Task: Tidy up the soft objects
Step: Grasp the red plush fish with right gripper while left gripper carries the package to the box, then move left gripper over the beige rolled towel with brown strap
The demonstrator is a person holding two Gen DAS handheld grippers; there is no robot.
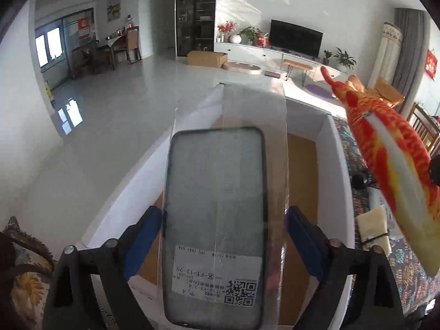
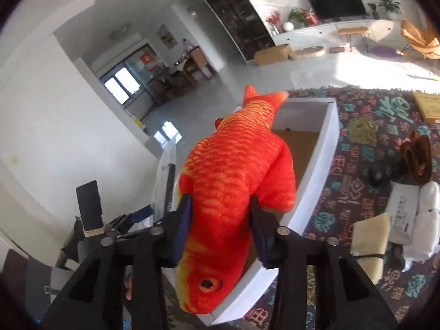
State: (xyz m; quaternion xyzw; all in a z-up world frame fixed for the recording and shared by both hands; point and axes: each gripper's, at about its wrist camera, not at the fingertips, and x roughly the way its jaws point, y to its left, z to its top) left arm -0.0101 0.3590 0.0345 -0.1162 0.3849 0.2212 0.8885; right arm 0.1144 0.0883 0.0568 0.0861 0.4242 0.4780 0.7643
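My left gripper (image 1: 224, 220) is shut on a clear plastic bag holding a black-framed phone case (image 1: 217, 220) with a white QR label, held above the white cardboard box (image 1: 337, 165). My right gripper (image 2: 220, 214) is shut on an orange plush fish (image 2: 236, 176), held over the same box (image 2: 319, 170); its tail points away and its eye faces me. The fish also shows at the right of the left wrist view (image 1: 390, 148). The left gripper and its bag show at the left of the right wrist view (image 2: 162, 189).
The box sits on a patterned tablecloth (image 2: 365, 137). On it lie a yellowish sponge with a black band (image 2: 370, 239), white rolled cloths (image 2: 425, 220), a grey packet (image 2: 403, 209), a brown cloth (image 2: 418, 154) and a yellow box (image 2: 429, 104). Living room floor lies beyond.
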